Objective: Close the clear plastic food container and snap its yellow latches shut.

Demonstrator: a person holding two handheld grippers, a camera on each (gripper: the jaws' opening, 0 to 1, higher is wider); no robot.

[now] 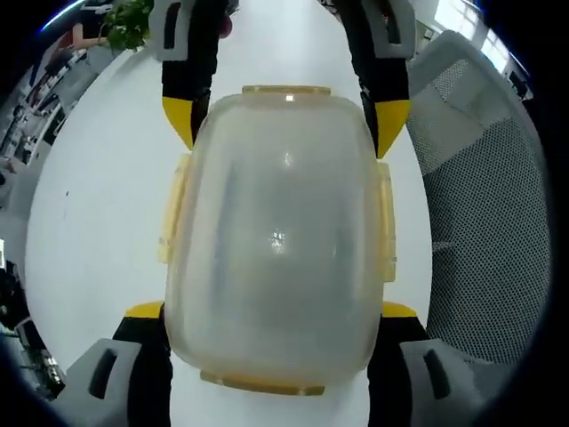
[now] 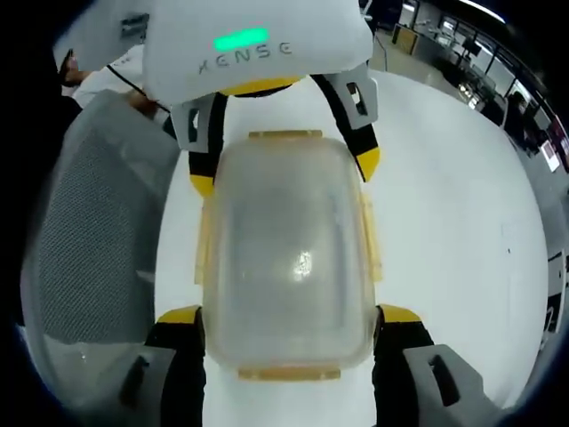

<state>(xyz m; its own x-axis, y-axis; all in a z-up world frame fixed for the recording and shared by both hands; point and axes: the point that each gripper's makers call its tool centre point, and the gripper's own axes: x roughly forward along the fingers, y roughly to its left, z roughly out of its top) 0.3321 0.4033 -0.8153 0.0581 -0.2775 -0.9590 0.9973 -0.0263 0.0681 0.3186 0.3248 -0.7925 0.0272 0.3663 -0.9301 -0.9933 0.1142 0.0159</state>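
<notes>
Clear container (image 1: 277, 240), lid seated, 4 yellow latches (image 1: 387, 233) unsnapped; left gripper (image 1: 274, 313) and right gripper (image 2: 290, 318) spread wide, straddling opposite ends; each end latch should be pressed squarely.

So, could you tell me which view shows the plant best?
The left gripper view: the plant sits at its upper left, past the white table. The right gripper view faces the opposite way, toward the mesh chair and left gripper.

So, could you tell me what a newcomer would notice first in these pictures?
First, the clear plastic food container with yellow latches lying mid-frame on the white table, lid on top. Next, the black, yellow-tipped left gripper and right gripper straddling it from opposite ends. A grey mesh chair stands beside the table.
</notes>
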